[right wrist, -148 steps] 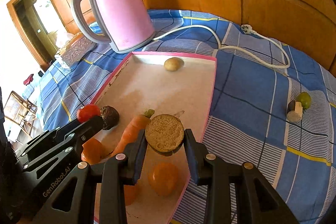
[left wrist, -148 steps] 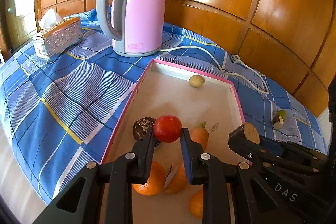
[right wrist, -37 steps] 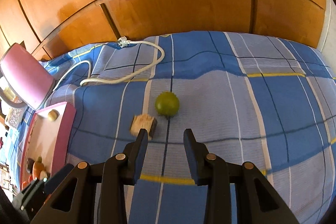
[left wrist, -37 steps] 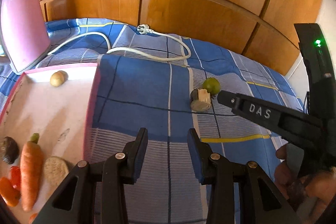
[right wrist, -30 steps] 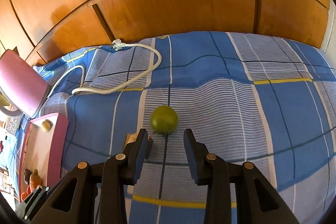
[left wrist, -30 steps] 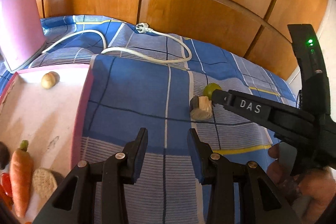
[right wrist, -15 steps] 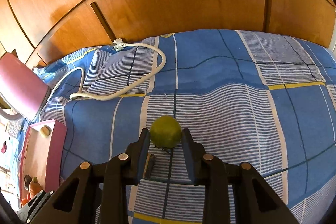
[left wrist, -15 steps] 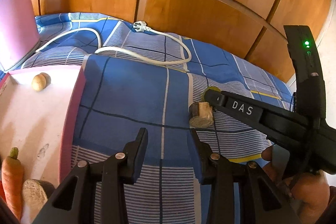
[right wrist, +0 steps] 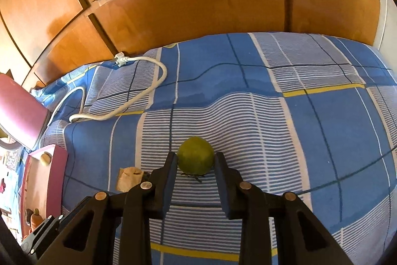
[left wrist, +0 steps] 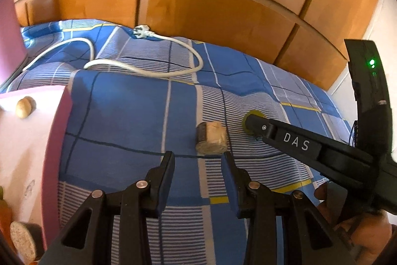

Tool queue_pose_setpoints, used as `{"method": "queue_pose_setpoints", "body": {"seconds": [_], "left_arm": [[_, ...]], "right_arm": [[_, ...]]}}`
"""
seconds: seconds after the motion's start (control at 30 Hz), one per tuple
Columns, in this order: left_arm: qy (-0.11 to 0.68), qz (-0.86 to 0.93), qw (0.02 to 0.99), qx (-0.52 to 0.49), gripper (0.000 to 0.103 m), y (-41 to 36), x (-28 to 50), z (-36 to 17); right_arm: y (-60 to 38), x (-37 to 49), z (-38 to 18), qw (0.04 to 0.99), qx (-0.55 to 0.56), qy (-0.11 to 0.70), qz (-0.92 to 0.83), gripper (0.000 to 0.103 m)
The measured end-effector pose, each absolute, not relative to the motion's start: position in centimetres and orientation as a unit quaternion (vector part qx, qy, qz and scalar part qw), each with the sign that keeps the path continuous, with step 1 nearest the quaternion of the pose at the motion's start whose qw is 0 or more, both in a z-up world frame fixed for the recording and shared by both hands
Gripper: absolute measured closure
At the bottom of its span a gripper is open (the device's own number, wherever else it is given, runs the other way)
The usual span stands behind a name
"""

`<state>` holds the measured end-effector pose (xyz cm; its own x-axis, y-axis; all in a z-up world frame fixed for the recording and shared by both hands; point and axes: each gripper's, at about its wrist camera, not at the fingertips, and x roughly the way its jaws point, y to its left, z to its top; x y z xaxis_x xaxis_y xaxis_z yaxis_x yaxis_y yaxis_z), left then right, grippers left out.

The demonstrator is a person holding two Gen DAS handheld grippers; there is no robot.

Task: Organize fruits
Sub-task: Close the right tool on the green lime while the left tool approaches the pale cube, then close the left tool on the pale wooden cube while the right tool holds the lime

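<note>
A green round fruit (right wrist: pixel 196 150) rests on the blue checked cloth, and my right gripper (right wrist: pixel 196 160) is shut on it, a pad pressing each side. A cut brown chunk with a pale face (left wrist: pixel 211 138) lies just left of it. My left gripper (left wrist: pixel 198 158) hovers right in front of that chunk, open, with only cloth between its fingers. In the left wrist view the right gripper's finger (left wrist: pixel 292 140) covers most of the green fruit (left wrist: pixel 245 117). The pink tray (left wrist: pixel 53 140) at the left holds a small tan round item (left wrist: pixel 24 106), a carrot and a cut round piece (left wrist: pixel 21 237).
A white cord (left wrist: pixel 139 68) with its plug loops across the cloth behind the fruit. The pink kettle (right wrist: pixel 19 116) stands at the far left. Wooden panelling closes off the back. A hand (left wrist: pixel 359 237) holds the right gripper at lower right.
My right gripper moved forward around the green fruit and closed on it. The left gripper drifted closer to the brown chunk, which now sits at its fingertips; its jaws kept the same gap.
</note>
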<state>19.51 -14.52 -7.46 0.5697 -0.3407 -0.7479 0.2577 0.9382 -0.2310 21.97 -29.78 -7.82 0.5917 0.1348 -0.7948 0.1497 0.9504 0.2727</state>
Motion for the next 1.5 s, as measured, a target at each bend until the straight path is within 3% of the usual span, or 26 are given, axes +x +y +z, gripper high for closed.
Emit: {"method": "queue_pose_setpoints", "body": {"seconds": [0.4, 0.5, 0.63, 1.5], "left_arm": [[0.446, -0.177, 0.877, -0.029, 0.064, -16.6, 21.7, -8.8], [0.449, -0.176, 0.875, -0.035, 0.070, -16.7, 22.2, -9.0], [0.451, -0.178, 0.874, -0.044, 0.071, -16.2, 22.0, -9.0], [0.452, -0.165, 0.876, -0.029, 0.071, -12.7, 11.5, -8.6]], "right_arm": [[-30.7, 21.9, -8.1, 0.877, 0.172, 0.449, -0.001, 0.072], [-30.6, 21.9, -8.1, 0.878, 0.169, 0.449, 0.000, 0.072], [-30.6, 21.7, -8.1, 0.877, 0.169, 0.450, 0.001, 0.072], [-27.4, 12.4, -7.5, 0.869, 0.129, 0.476, 0.042, 0.073]]}}
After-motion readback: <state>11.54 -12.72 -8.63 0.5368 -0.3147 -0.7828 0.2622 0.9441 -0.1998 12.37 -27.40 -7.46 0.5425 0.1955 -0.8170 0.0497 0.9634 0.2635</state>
